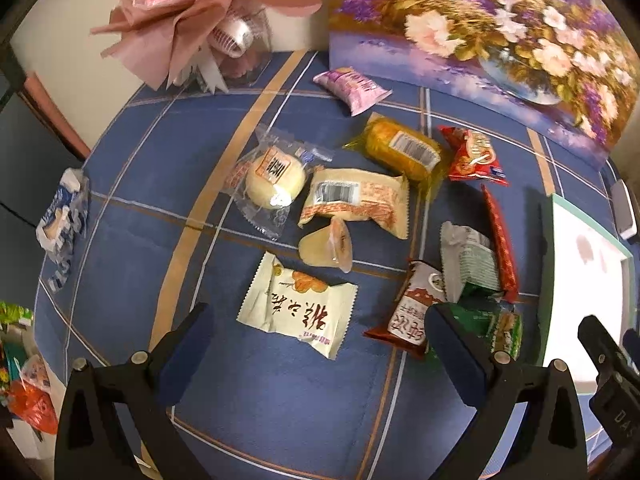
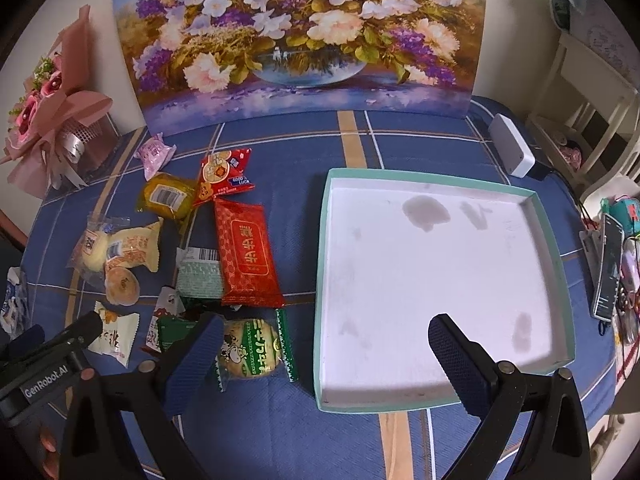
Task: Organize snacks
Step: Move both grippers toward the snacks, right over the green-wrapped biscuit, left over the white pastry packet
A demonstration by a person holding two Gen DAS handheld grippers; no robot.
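Observation:
Several wrapped snacks lie on the blue plaid tablecloth. A cream packet with red characters [image 1: 296, 312] lies just ahead of my open, empty left gripper [image 1: 316, 332]. A jelly cup [image 1: 328, 246], a round bun [image 1: 274, 178], a beige packet [image 1: 356, 200] and a yellow packet [image 1: 400, 148] lie beyond. In the right wrist view my right gripper [image 2: 326, 340] is open and empty, over the near left edge of a white tray with a teal rim [image 2: 400, 280]. A green-wrapped cake [image 2: 250, 350] lies by its left finger. A red packet [image 2: 248, 254] lies further back.
A flower painting [image 2: 300, 36] stands along the table's back. A pink bouquet [image 2: 52, 104] stands at the back left. A white box [image 2: 512, 150] sits behind the tray. A blue-white packet [image 1: 62, 220] lies at the table's left edge. A phone and clutter [image 2: 608, 268] lie at the right.

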